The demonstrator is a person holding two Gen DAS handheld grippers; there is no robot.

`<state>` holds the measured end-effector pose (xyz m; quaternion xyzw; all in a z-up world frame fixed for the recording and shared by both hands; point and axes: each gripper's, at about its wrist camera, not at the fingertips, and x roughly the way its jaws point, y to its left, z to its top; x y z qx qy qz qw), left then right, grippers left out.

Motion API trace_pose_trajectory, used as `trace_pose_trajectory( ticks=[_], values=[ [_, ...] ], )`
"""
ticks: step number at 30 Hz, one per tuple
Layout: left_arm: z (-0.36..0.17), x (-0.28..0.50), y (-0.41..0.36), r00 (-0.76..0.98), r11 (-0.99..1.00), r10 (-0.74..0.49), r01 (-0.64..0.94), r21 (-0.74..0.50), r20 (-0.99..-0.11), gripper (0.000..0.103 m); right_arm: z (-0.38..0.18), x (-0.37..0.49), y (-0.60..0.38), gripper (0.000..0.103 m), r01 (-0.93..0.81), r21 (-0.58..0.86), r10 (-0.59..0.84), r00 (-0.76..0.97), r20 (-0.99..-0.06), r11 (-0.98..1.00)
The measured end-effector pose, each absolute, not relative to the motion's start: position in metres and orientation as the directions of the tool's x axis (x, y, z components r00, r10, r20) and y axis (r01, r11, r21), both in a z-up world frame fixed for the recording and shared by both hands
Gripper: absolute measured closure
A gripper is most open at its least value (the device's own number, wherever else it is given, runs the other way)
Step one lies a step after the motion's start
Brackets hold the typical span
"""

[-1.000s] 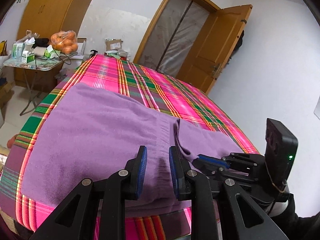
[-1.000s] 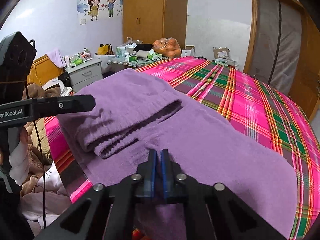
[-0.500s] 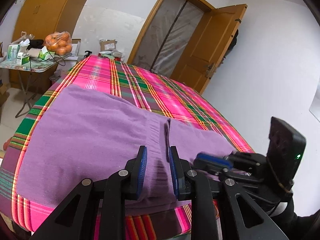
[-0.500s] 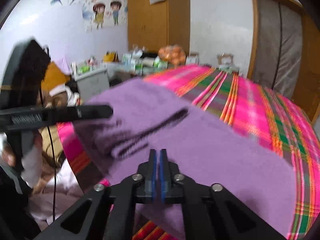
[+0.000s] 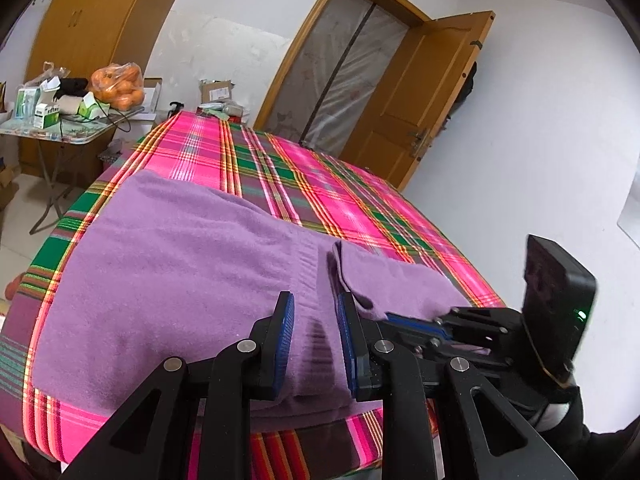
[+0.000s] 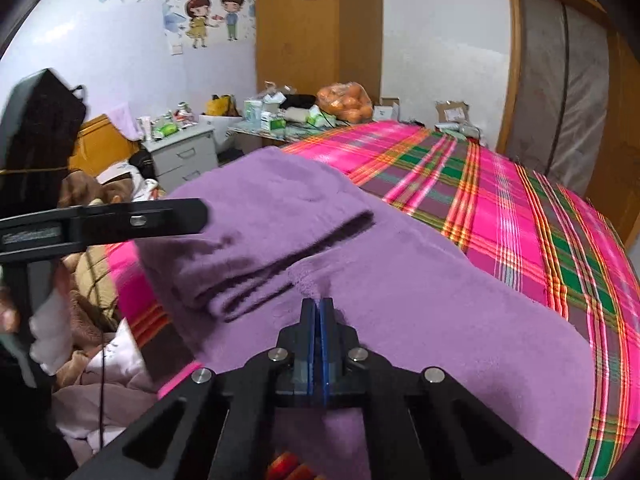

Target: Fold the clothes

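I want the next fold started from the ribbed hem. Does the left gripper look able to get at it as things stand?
Probably yes: the left gripper is open right above the ribbed hem of the purple sweater, with nothing between them.

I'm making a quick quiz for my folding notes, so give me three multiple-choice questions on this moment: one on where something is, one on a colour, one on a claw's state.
1. Where does the sweater lie?
A. on the checked bedspread
B. on the floor
C. on the folding table

2. What colour is the sweater?
A. grey
B. purple
C. white

3. How does the right claw stand?
A. wide open above the bed
B. shut on the sweater
C. out of sight

Answers:
1 A, the knit spreads over the pink and green cover.
2 B, it is purple in both views.
3 B, its blue pads meet with a pinch of purple cloth between them, while the left claw is open over the hem.
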<state>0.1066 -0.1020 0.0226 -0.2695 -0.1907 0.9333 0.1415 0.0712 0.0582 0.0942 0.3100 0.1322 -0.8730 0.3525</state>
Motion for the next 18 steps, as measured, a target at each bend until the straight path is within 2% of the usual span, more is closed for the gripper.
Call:
trace_pose_trajectory(
  ticks=[6,12,14,18],
  values=[
    [0.023,0.102,-0.095,-0.801,-0.881,0.388,-0.178,-0.437,-0.455,0.08,0.098,0.071,0.072,0.1,0.681,0.053,-0.561,-0.553,-0.616,-0.73],
    [0.029,0.085,-0.07,-0.764,-0.865,0.459,-0.266,-0.426,-0.454,0.08,0.101,0.07,0.086,0.099,0.663,0.119,-0.588,-0.549,-0.595,-0.739],
    [0.023,0.076,-0.055,-0.736,-0.858,0.485,-0.297,-0.419,-0.472,0.08,0.101,0.069,0.106,0.099,0.612,0.155,-0.571,-0.577,-0.584,-0.776],
    [-0.003,0.064,-0.032,-0.676,-0.865,0.491,-0.304,-0.399,-0.55,0.08,0.084,0.069,0.14,0.099,0.503,0.172,-0.489,-0.611,-0.622,-0.847]
  ],
)
